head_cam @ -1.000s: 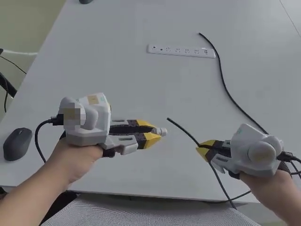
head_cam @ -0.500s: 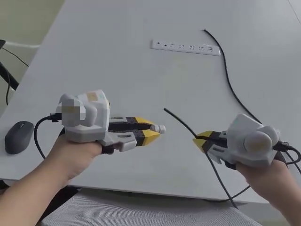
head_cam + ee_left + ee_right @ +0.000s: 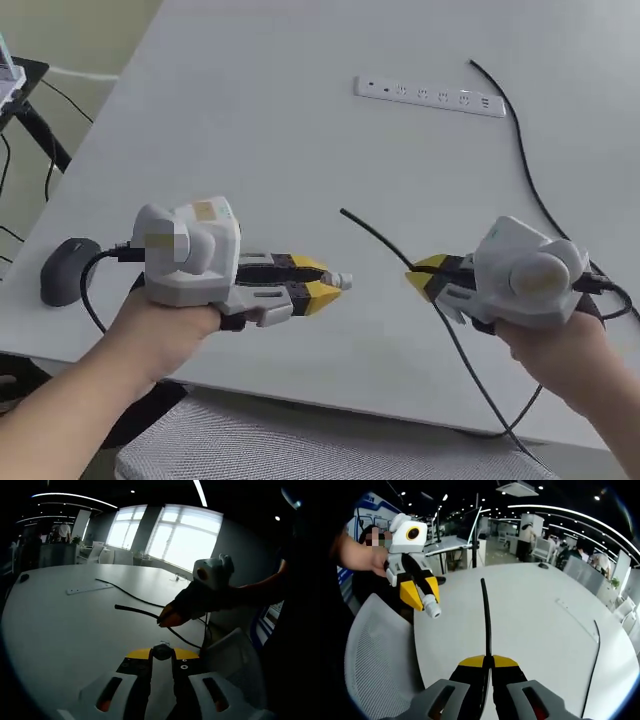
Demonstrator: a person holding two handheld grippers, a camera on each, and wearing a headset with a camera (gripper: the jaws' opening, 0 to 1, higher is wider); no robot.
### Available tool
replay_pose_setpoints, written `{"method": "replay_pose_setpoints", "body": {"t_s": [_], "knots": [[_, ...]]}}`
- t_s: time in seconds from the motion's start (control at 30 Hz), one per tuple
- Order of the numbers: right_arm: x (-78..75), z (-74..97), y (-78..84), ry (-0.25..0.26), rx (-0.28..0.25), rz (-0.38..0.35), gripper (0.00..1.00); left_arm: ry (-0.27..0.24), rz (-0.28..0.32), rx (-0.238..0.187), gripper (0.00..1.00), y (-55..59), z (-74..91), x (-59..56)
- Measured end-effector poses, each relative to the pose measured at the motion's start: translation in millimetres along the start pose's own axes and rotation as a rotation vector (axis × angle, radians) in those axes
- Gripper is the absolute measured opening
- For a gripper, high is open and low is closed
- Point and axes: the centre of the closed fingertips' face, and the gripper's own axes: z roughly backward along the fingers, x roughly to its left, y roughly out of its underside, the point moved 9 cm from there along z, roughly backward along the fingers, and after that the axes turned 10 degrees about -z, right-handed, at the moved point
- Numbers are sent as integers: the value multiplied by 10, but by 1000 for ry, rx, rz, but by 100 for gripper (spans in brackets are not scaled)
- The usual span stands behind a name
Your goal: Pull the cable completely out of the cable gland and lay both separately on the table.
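Left gripper [image 3: 326,285] is clamped on the gland [image 3: 341,281], the small pale fitting poking out past its yellow tips, held in the air over the near edge of the table [image 3: 250,130]. Across from it, the right gripper [image 3: 419,279] pinches the cable [image 3: 487,625], jaws closed tight on the black line. The free end sticks up and away to the far left in the head view, and the rest drops past the table edge below the hand. Gland and cable are clear of each other, with a gap between the two sets of tips (neither one is down on the table). In the right gripper view the cable runs straight ahead out of the closed jaws, with the gland off to the left in the other gripper. Further back a power strip [image 3: 430,95] lies flat on the table, and a mouse [image 3: 66,270] sits near its left edge.
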Motion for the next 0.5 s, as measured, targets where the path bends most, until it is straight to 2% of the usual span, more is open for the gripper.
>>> {"method": "replay_pose_setpoints", "body": {"t_s": [0.23, 0.5], "knots": [[46, -231, -151, -14, 18, 37, 0, -15, -7, 13, 15, 143, 143, 93], [91, -538, -311, -41, 54, 83, 0, -34, -7, 14, 15, 248, 261, 205]]}}
